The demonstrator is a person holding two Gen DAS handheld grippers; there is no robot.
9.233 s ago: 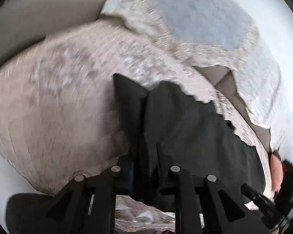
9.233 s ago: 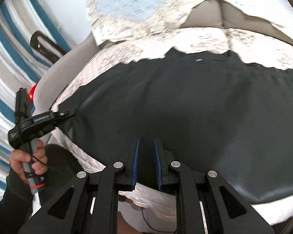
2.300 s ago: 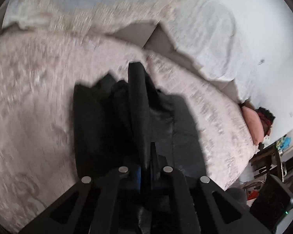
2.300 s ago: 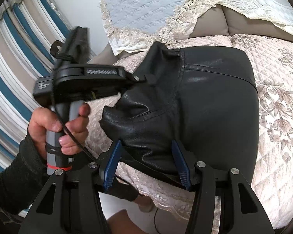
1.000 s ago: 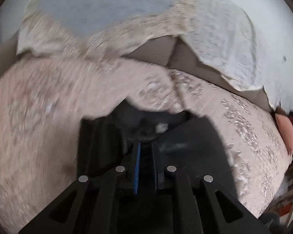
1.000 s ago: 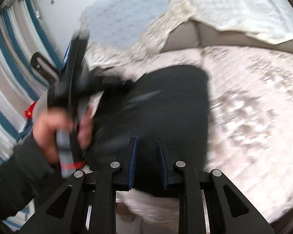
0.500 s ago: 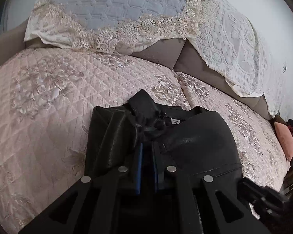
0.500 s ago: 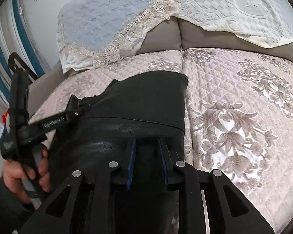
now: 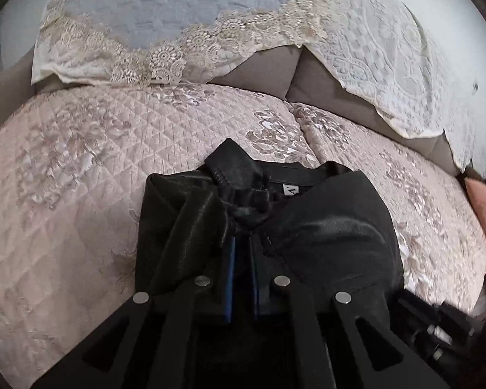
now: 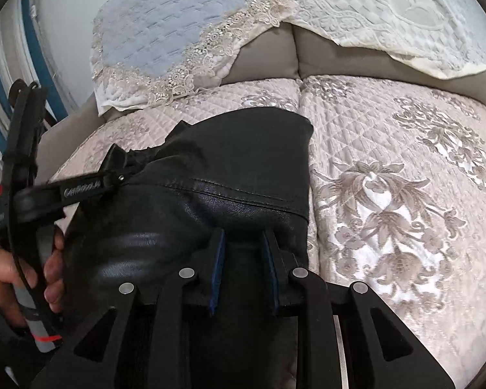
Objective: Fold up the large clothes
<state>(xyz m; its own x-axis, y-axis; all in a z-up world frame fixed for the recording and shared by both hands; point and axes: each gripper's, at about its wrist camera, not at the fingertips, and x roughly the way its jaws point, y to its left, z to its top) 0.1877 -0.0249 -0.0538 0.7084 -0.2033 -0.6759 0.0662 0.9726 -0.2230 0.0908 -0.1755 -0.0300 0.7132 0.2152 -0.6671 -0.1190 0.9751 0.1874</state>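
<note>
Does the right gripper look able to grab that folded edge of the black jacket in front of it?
Probably yes. The right gripper is open, directly over the black jacket, with its stitched fold just ahead and nothing between. The left gripper works off to the side.

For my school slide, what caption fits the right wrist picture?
Open right gripper over a black jacket on a quilted sofa.

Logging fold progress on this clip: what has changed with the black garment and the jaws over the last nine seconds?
The black garment, spread wide earlier, is now folded into a narrower bundle. The right gripper has let go, jaws open; the left gripper still pinches bunched fabric. The quilted cover and lace pillows are unchanged.
</note>
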